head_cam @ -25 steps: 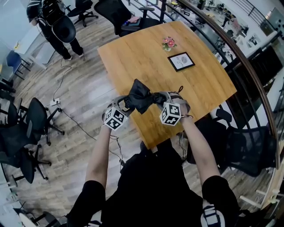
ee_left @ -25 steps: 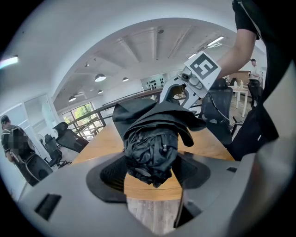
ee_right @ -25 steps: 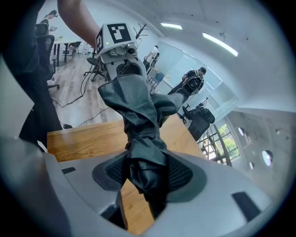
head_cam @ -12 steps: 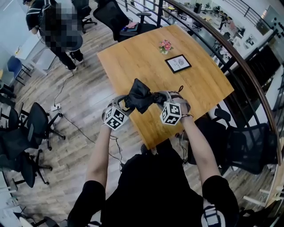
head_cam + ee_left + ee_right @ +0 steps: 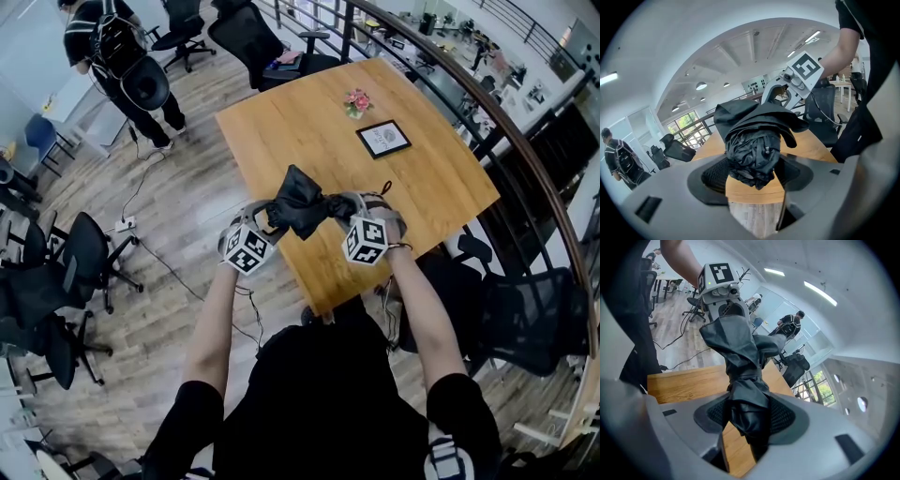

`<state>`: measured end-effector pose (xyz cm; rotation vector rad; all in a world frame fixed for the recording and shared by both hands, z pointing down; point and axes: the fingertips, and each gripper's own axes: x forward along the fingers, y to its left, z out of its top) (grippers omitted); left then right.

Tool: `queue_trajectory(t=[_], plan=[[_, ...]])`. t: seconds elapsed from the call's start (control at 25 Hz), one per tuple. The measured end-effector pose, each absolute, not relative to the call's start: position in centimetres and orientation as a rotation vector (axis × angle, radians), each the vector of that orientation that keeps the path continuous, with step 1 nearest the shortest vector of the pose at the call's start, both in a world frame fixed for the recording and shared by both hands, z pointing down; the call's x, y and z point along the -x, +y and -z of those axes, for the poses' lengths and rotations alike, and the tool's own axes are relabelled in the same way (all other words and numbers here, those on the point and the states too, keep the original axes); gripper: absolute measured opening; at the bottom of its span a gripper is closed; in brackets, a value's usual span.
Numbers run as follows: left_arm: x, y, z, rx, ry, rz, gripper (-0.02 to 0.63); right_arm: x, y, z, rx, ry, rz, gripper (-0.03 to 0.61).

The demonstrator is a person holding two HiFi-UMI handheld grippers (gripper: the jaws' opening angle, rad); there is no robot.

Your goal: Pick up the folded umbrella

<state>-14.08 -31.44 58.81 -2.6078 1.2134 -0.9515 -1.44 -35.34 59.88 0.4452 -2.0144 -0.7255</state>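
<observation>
The folded black umbrella [image 5: 302, 208] hangs in the air above the near edge of the wooden table [image 5: 309, 122], held level between both grippers. My left gripper [image 5: 273, 220] is shut on its bunched fabric end [image 5: 754, 152]. My right gripper [image 5: 339, 212] is shut on the narrower strapped end [image 5: 747, 406]. In each gripper view the umbrella fills the gap between the pads, and the other gripper shows beyond it. A loose flap of fabric sticks up near the left end.
A pink flower pot [image 5: 356, 100] and a framed card [image 5: 382, 138] stand on the far half of the table. Black office chairs [image 5: 56, 272] stand at the left and right. A person with a backpack [image 5: 117, 42] stands at the far left. A railing [image 5: 487, 103] curves along the right.
Both grippers have lifted the umbrella slightly; their hold is the same. The person at the far left has shifted a little.
</observation>
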Motion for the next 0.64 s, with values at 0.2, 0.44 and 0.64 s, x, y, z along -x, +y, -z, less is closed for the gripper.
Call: queue_trajectory(t=[0.2, 0.44, 0.64], plan=[[14.22, -31.47, -58.47, 2.599, 1.224, 0.948, 0.33, 1.62, -35.45, -59.49, -0.446, -2.014, 0.738, 0.236], [14.24, -31.7, -58.21, 2.585, 1.226, 0.957, 0.33, 1.64, -35.75, -59.27, -0.452, -2.016, 0.743, 0.236], [14.21, -32.13, -58.0, 2.575, 1.229, 0.958, 0.33, 1.61, -36.2, -59.04, -0.454, -2.017, 0.751, 0.236]])
